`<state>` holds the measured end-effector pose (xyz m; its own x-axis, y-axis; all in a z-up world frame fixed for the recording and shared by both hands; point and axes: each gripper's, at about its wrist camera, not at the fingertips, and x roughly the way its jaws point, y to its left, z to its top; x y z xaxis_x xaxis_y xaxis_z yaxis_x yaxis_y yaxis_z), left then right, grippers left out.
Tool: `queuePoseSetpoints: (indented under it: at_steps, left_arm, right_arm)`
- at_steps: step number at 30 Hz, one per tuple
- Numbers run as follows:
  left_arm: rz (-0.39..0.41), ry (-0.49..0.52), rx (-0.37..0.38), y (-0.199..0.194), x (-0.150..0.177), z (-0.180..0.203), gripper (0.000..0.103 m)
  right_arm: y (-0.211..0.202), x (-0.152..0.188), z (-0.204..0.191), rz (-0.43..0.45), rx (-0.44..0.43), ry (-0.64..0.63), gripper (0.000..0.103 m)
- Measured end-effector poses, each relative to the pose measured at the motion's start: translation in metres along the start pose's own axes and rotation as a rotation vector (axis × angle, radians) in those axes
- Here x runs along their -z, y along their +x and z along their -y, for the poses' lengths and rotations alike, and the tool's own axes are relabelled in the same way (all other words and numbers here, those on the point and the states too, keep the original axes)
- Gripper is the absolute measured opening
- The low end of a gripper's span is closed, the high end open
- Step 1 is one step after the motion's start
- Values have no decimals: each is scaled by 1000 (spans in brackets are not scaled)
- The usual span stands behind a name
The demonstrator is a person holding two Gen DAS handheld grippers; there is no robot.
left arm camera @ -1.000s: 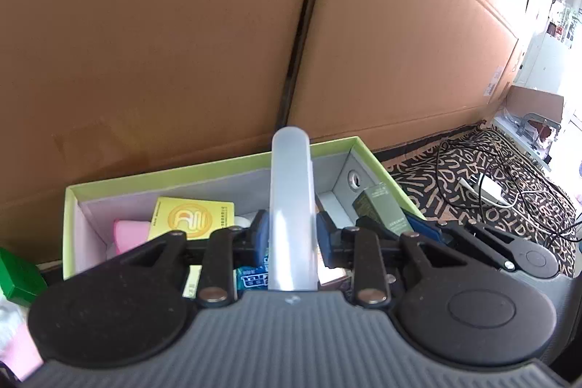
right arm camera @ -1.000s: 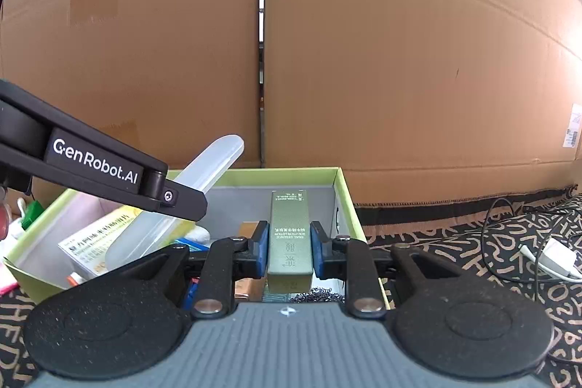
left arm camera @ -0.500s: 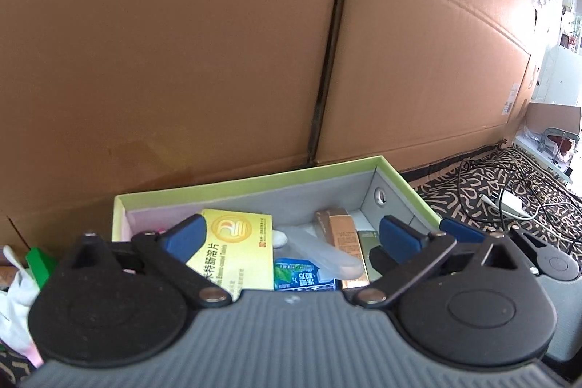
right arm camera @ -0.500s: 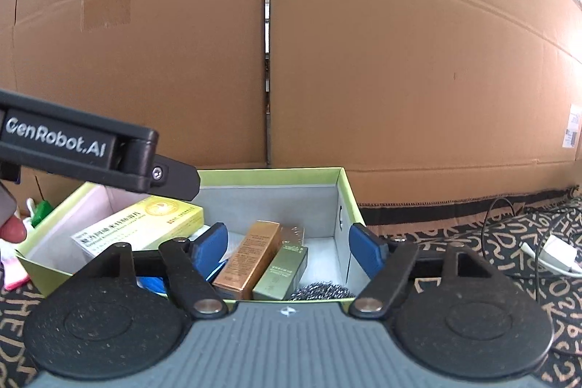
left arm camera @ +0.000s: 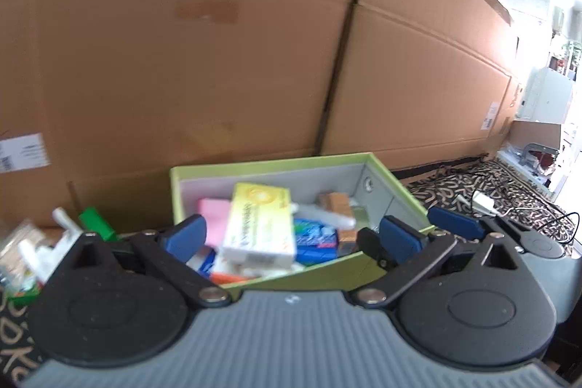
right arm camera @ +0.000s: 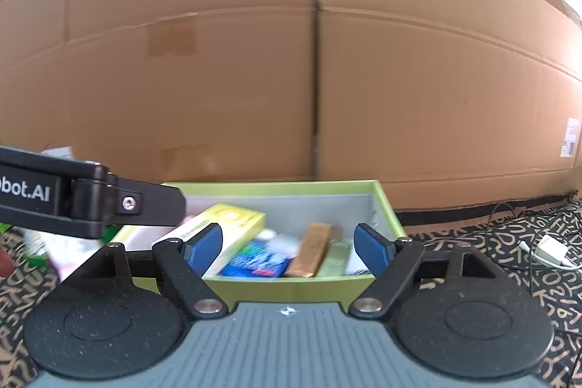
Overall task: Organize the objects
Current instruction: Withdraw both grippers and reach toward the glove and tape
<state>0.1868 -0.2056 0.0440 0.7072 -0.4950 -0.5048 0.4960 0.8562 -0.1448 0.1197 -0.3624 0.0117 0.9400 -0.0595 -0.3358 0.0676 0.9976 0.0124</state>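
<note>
Green box (right arm camera: 283, 282) of packets on patterned cloth (right arm camera: 509, 282) before cardboard wall (right arm camera: 218, 79); left jaws apart, right jaws opening, nothing between either.

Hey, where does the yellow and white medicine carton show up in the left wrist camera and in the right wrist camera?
Left wrist view: yellow and white carton sits at centre, tilted, atop the pile in the green box.
Right wrist view: same carton lies left of centre, just past the left blue pad.
Shared landmark: the copper-coloured box inside the green box, right of the carton in both.
</note>
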Motion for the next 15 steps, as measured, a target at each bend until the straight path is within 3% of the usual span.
queuePoseSetpoints:
  at_steps: [7,15]
  left_arm:
    - [-21,15,-91,-45,41,-39,103]
    - [-97,-90,-151,-81,98,-99,103]
  right_arm:
    - [-20,16,-46,-40,-82,-43,83]
    - [-34,59,-102,-121,-189,-135,83]
